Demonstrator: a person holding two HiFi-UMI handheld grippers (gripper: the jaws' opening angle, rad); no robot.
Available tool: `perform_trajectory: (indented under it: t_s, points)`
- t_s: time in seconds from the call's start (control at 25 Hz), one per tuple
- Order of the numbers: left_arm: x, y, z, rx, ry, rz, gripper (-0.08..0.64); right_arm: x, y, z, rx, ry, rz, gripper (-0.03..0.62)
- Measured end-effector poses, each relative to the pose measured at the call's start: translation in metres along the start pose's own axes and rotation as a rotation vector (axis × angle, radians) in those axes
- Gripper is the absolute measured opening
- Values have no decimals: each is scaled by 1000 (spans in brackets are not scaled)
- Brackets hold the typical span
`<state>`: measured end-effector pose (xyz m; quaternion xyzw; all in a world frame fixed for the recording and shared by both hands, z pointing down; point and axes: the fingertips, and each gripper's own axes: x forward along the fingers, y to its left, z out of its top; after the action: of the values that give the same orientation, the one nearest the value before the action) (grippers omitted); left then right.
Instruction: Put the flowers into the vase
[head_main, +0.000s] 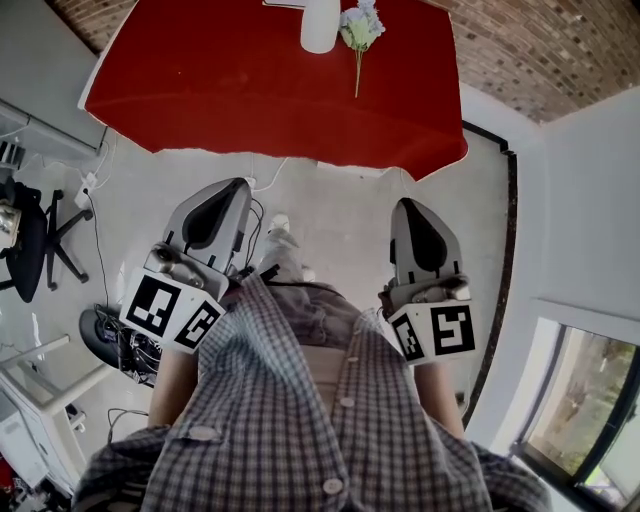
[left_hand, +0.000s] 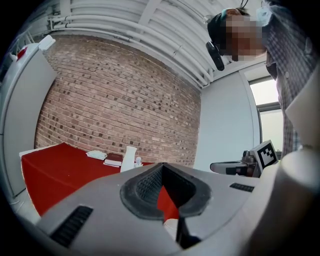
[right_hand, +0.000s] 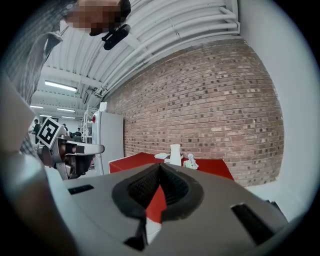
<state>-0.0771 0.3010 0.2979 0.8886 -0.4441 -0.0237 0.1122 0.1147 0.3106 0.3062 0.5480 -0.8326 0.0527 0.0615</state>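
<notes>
1. Landmark: a tall white ceramic vase (head_main: 320, 25) stands upright on the red-covered worktop (head_main: 250, 90), near the worktop's far edge and in front of a brown brick wall (head_main: 540, 50).
2. Task item: a small bunch of pale artificial flowers on a thin green stem (head_main: 360, 30) lies flat on the worktop just beside the vase, on its right in the head view. The blossoms sit level with the vase body and the stem runs away from the vase toward the person. No view shows whether flowers and vase touch. The flowers are outside the vase.
3. Left gripper (head_main: 236, 185): grey, with a marker cube at its rear. It is held well apart from the vase, short of the worktop's near edge, over the pale floor (head_main: 330, 210). In the left gripper view the jaws of the left gripper (left_hand: 161, 166) are clenched tip to tip with nothing between them. The vase (left_hand: 129, 159) appears far beyond them.
4. Right gripper (head_main: 408, 203): same build, likewise well apart from the vase on the near side and over the floor. In the right gripper view its jaws (right_hand: 160, 167) are clenched and grasp nothing. The vase (right_hand: 175, 154) and the flowers (right_hand: 190, 161) stand far ahead on the worktop.
5. Other items near the vase: a flat dark book with a white cloth (left_hand: 102, 157) lies behind it, to its left in the left gripper view.
6. Operator: a person in a checked shirt (head_main: 300, 420) holds both grippers side by side, pointing toward the vase.
</notes>
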Motion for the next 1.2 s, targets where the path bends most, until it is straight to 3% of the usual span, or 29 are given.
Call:
perform_trajectory:
  t_s: [0.52,0.72,0.88,1.2]
  points:
    - [70,51,18,3,26,-66,2,68,-29,14,22,8,-72,2]
    - [93,84,33,10,31,-78,2,108,-30,18,30,56,-81,2]
    - [111,108,42,8,28,-96,2,134,-31,29,19,25,-94,2]
    - [144,141,54,10,18,-161,2,169,-39,37,17,34,-172,2]
